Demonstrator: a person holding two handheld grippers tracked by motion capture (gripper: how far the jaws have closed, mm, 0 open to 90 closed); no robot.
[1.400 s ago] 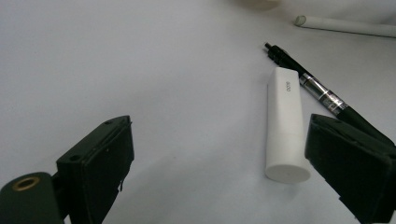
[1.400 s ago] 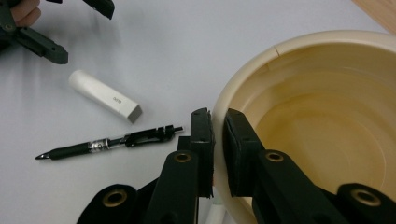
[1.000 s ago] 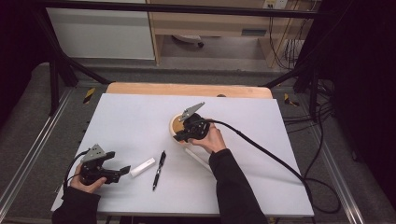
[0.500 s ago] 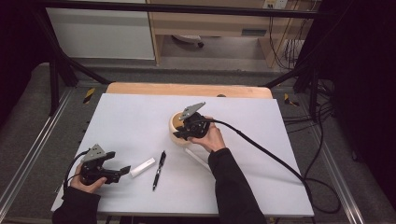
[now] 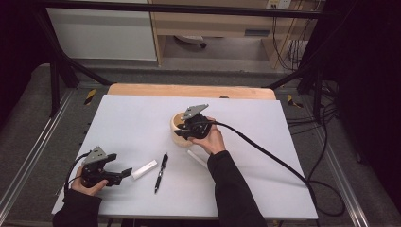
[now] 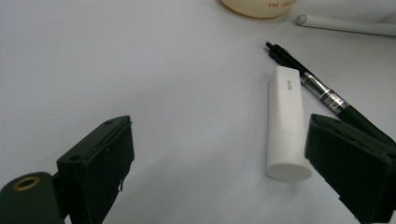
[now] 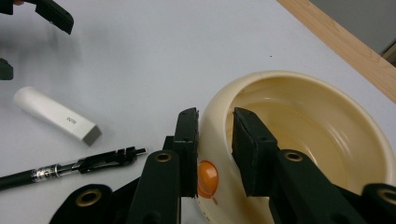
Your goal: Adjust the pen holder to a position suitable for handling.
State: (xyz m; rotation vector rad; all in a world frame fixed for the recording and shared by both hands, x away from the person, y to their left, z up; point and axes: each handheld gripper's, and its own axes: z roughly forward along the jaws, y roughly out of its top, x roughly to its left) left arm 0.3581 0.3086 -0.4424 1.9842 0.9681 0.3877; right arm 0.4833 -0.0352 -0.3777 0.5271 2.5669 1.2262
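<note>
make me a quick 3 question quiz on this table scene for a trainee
1. True or false: the right gripper has one jaw inside the cream bowl and one outside its wall.
2. Which thing lies nearest the left gripper? A) white tube B) black pen C) bowl
3. Fill in: the left gripper's jaws stand ____ with nothing between them.

Key: 1 true; 2 A; 3 open

On my counter (image 5: 142,118), topped with a white sheet, a white cap-shaped stick (image 5: 144,169) lies just beside a black pen (image 5: 161,172), the two apart but near. A thin white rod (image 5: 196,158) rests further right. A wooden strip (image 5: 189,90) edges the far side.
</note>
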